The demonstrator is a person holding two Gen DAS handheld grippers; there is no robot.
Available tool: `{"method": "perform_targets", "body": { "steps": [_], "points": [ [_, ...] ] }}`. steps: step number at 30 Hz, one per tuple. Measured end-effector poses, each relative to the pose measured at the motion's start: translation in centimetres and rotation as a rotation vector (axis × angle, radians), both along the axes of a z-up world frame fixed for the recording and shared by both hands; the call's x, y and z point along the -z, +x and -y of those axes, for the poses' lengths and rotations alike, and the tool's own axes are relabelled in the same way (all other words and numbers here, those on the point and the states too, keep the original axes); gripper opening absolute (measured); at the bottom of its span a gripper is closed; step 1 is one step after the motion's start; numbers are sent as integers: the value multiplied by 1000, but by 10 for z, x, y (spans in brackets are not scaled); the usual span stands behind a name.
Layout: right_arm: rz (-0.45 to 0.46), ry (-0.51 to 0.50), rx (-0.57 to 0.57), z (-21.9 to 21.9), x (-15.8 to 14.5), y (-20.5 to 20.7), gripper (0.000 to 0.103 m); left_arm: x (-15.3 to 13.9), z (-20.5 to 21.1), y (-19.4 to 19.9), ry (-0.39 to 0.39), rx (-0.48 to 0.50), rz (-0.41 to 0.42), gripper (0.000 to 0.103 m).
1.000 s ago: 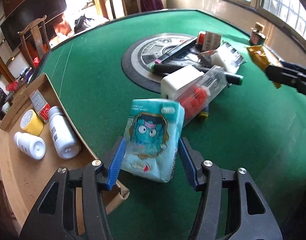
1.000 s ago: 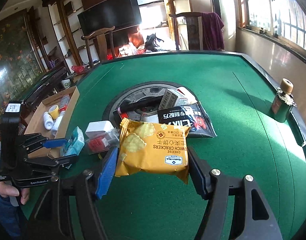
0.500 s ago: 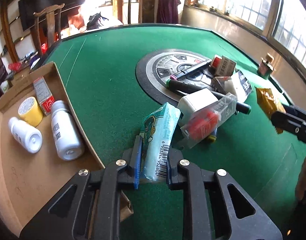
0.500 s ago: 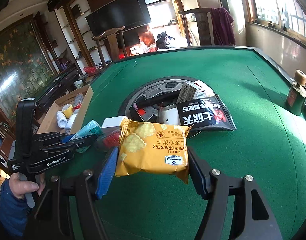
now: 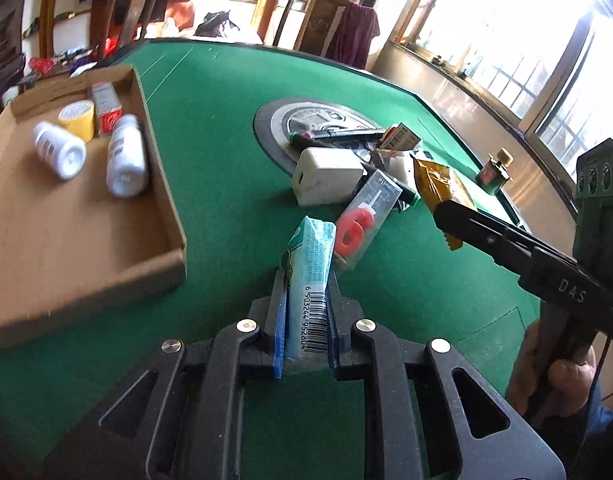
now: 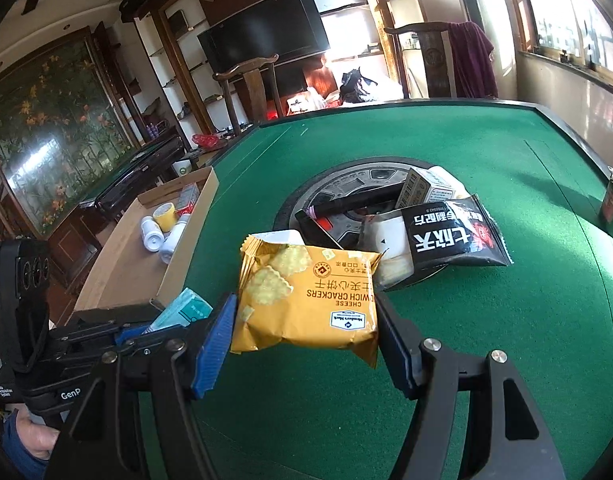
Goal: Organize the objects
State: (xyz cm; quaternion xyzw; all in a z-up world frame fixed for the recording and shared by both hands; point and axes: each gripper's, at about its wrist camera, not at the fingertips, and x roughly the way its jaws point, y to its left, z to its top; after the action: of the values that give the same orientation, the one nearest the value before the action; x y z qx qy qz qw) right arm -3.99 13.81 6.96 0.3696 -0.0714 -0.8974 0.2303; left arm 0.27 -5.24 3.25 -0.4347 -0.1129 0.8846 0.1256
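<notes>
My left gripper (image 5: 305, 280) is shut on a light blue tissue pack (image 5: 311, 268), held edge-up above the green table, right of the cardboard tray (image 5: 66, 220). The pack also shows in the right wrist view (image 6: 182, 310). My right gripper (image 6: 306, 316) is shut on a yellow cheese cracker packet (image 6: 306, 296), held above the table; it shows in the left wrist view (image 5: 442, 188) at the right. The tray holds two white bottles (image 5: 126, 156), a yellow tape roll (image 5: 79, 118) and a small red-and-white box (image 5: 105, 108).
A pile sits by the round centre plate (image 5: 302, 120): a white box (image 5: 326, 176), a clear pack with red parts (image 5: 364, 220), black markers (image 5: 338, 134), a black snack bag (image 6: 454, 236), a small carton (image 6: 426, 188). A small bottle (image 5: 494, 170) stands near the right table edge.
My left gripper closed on the tissue pack, turned it edge-up and moved nearer the tray's corner. My right gripper kept hold of the cracker packet and drew closer to the left gripper.
</notes>
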Motion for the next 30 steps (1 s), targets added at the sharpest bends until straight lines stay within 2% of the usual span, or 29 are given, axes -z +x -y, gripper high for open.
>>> {"method": "perform_targets", "body": {
  "steps": [7,13,23,26,30],
  "points": [
    [4,-9,-13,1,0,2,67,-8,7,29,-10,-45,-8,15],
    [-17,-13,-27,4,-6,7,67,-15,12,42,31,-42,-33,15],
    [-112,35,-14,11,-18,26,67,-23,17,37,119,10,-52,15],
    [-107,26,1,4,-19,25,68,-23,13,27,137,29,-44,15],
    [-98,0,18,-6,-23,24,68,-18,-3,17,82,77,30,15]
  ]
}}
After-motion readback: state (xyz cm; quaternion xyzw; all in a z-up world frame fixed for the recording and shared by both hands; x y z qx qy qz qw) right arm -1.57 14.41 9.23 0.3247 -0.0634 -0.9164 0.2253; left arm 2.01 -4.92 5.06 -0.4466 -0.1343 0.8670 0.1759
